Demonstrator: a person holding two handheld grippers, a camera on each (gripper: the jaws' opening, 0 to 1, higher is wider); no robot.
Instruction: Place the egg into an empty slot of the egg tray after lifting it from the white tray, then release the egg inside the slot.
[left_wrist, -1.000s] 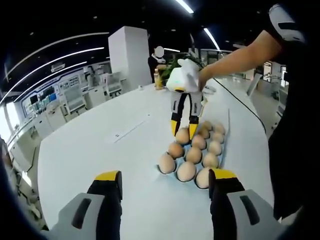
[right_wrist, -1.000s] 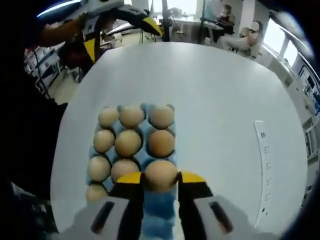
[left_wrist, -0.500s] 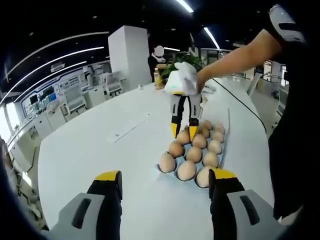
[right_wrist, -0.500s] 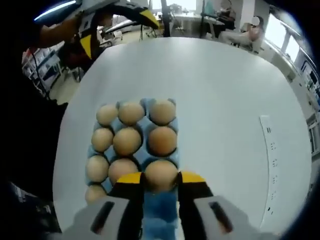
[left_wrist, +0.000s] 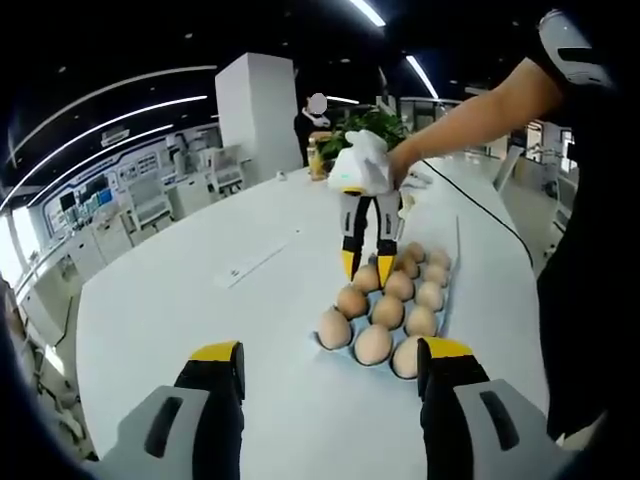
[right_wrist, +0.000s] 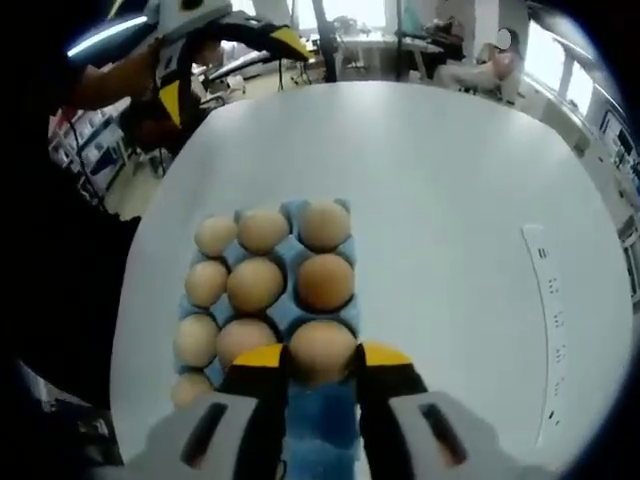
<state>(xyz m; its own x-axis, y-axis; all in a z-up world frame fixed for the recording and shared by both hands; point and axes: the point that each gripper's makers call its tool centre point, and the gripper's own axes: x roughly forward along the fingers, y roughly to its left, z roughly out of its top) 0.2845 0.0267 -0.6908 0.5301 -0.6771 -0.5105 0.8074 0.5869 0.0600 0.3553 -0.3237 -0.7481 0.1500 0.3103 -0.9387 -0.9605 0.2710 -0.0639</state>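
Observation:
My right gripper (right_wrist: 322, 356) is shut on a brown egg (right_wrist: 321, 345), which sits low over the near end of the blue egg tray (right_wrist: 322, 415). Several other eggs fill the slots beyond it. From the left gripper view, the right gripper (left_wrist: 366, 264) comes down from a person's hand, its yellow tips on either side of that egg (left_wrist: 366, 279) at the far left corner of the tray (left_wrist: 331, 343). My left gripper (left_wrist: 330, 350) hovers open above the white table (left_wrist: 180, 310), just short of the tray, with nothing between its fingers. It also appears as the left gripper (right_wrist: 235, 70) at the top left.
A thin white strip (left_wrist: 262, 258) lies on the table left of the tray; it is the same strip (right_wrist: 552, 330) at the right. A person (left_wrist: 316, 128) and a green plant (left_wrist: 375, 122) stand past the table's far end. The table edge curves close behind the tray.
Almost nothing: the right gripper stays shut on the egg at the tray, and both views have shifted only slightly.

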